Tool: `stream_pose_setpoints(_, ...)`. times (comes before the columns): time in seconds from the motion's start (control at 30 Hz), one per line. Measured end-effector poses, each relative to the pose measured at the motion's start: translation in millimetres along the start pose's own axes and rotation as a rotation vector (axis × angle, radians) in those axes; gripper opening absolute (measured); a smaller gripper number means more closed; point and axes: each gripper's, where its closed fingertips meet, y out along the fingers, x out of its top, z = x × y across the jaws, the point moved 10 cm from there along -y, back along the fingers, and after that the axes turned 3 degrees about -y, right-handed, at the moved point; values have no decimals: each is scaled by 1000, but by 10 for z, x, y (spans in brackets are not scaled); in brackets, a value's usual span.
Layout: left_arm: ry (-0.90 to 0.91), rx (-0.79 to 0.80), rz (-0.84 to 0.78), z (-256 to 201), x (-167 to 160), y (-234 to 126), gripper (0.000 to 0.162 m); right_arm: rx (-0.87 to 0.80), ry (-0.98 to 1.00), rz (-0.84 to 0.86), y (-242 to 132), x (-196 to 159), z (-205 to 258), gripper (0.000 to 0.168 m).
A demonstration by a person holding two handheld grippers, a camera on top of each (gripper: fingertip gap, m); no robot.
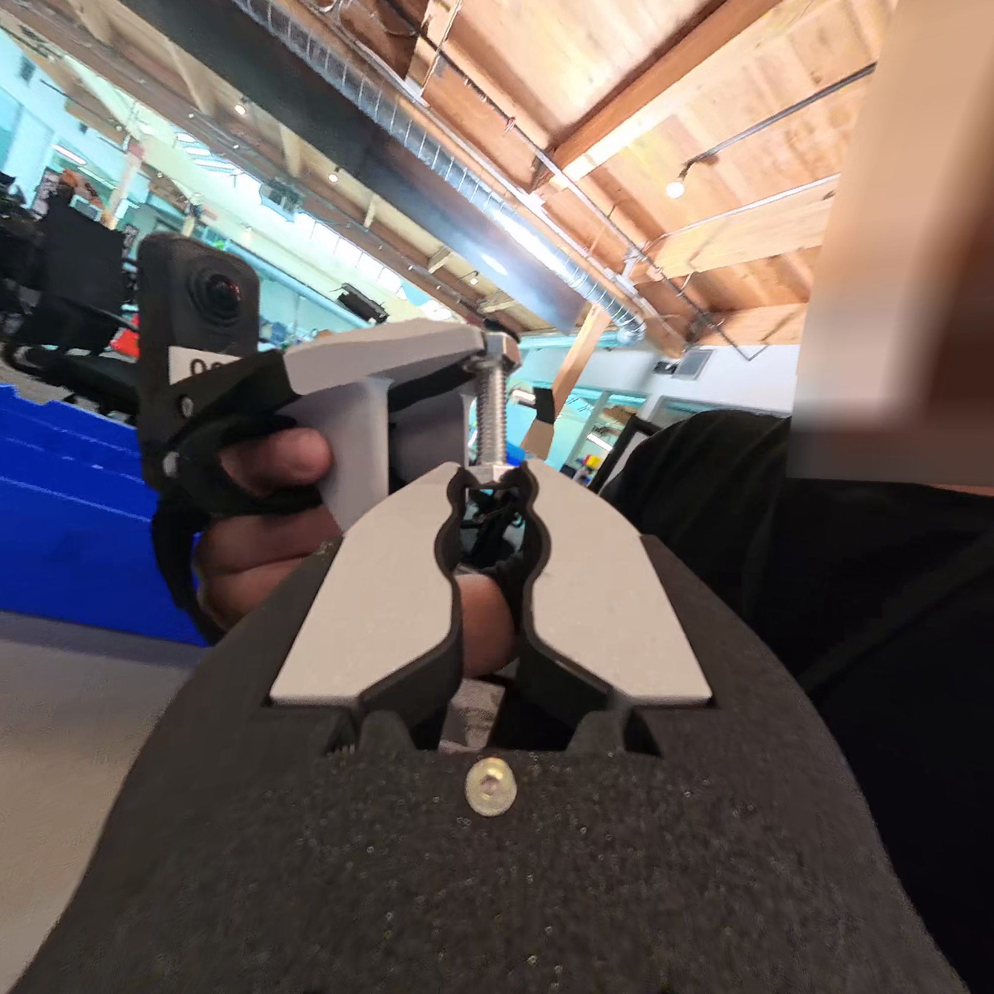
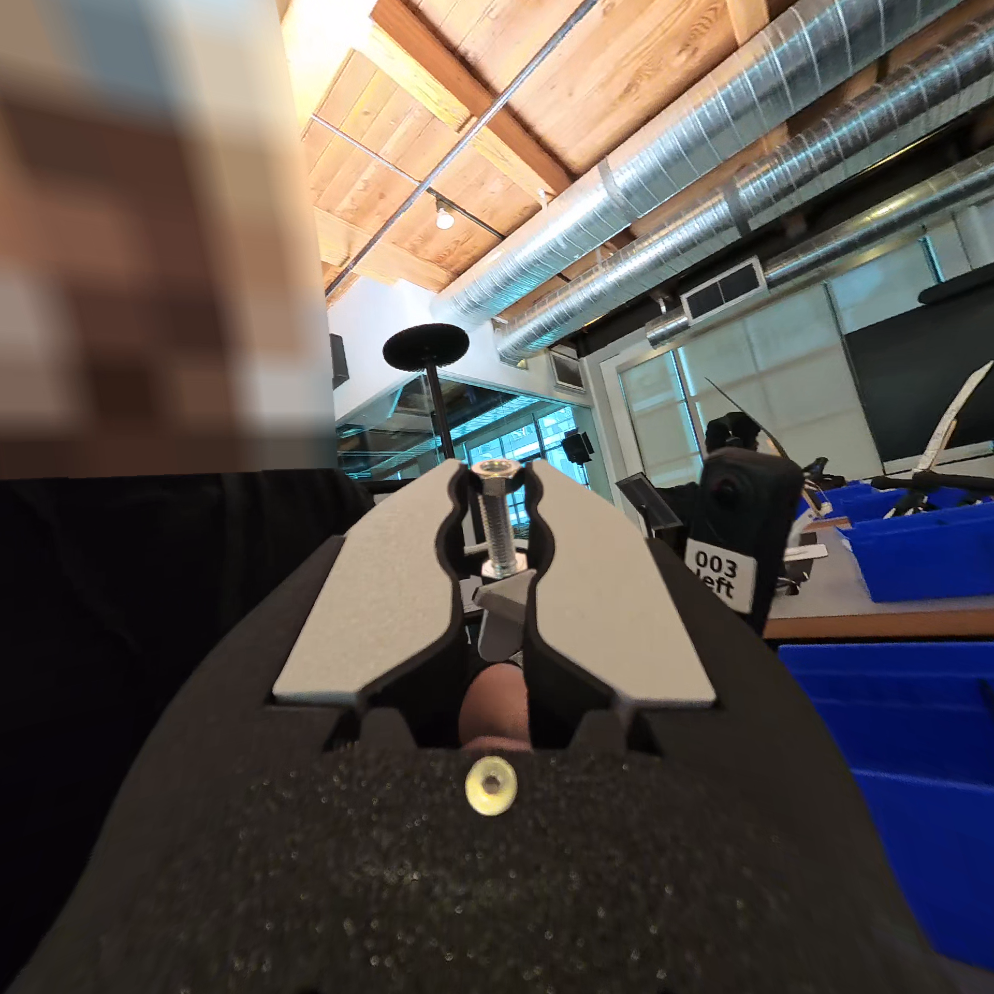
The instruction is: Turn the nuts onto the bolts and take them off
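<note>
Holding both tools up off the table, I have one silver bolt (image 1: 491,417) spanning the short gap between them. My left gripper (image 1: 492,480) is clenched on one end: its tips pinch a hex piece, though I cannot tell whether that piece is the bolt head or a nut. From there the threaded shank rises straight to my right gripper (image 2: 498,477), whose tips are closed on the nut (image 2: 497,473) at the far end. In the right wrist view I look into the nut's open bore, with the thread running down between my fingers (image 2: 395,586) to the other hex piece (image 2: 504,565) and the grey tip of the left tool beneath it.

Edges are close here. The right tool's grey fingertip (image 1: 387,349) lies flat across the top of the bolt, and my hand (image 1: 269,511) on its handle sits just beside the left tool's fingers. My dark shirt (image 1: 807,565) fills the side nearest my body, close behind the bolt. On the outward side, blue bins (image 2: 914,543) stand on the table (image 2: 860,626), well below the grippers, with another stack of blue bins (image 1: 64,511) low in the left wrist view. Above is open air up to the wooden ceiling (image 2: 484,107) and silver ducts (image 2: 699,177).
</note>
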Motion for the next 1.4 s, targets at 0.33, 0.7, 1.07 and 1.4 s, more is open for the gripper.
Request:
stream_pose_setpoints(0.33, -99, -97, -36, 23, -58, 15, 17, 38, -3, 24, 12, -28, 15, 19)
stream_pose_setpoints(0.7, 178, 443, -29, 32, 59, -119, 17, -384, -108, 79, -193, 47, -33, 19)
stream_pose_setpoints(1.07, 536, 985, 166, 152, 13, -49, 17, -856, -64, 190, -289, 55, -2, 19)
stream_pose_setpoints(1.4, 491, 1041, 213, 326, -35, -78, 18, -1058, -9, 262, -303, 47, -24, 19)
